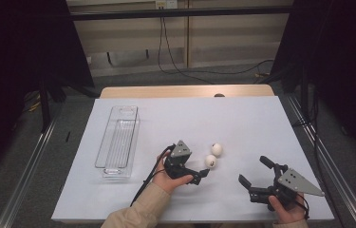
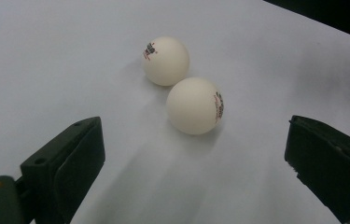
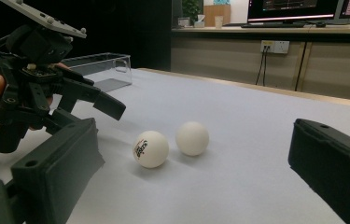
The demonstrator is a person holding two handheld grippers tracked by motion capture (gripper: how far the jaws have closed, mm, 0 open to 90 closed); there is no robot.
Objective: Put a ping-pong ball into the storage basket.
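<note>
White table sheet (image 1: 242,118), clear tray (image 1: 117,141) at left. High view: left gripper (image 1: 200,174) wide, near ball (image 1: 210,161) just ahead, far ball (image 1: 216,149) just beside it; right gripper (image 1: 254,172) wide, well apart. Left gripper view: near ball (image 2: 194,105) ahead between jaws, far ball (image 2: 165,60) beyond. Right gripper view: both balls on sheet, left gripper (image 3: 88,100) beside them.

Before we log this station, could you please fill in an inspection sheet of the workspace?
Surface: white sheet over a wooden table.
Job's things: two white balls side by side, mid-table.
Clutter: clear tray at left, seemingly empty.
Grippers: left gripper open, close beside the nearer ball; right gripper open, apart from both.
Cables: one trails from the left gripper; more on the floor behind.
Surroundings: dark curtains, wall sockets, monitors on a far desk.
</note>
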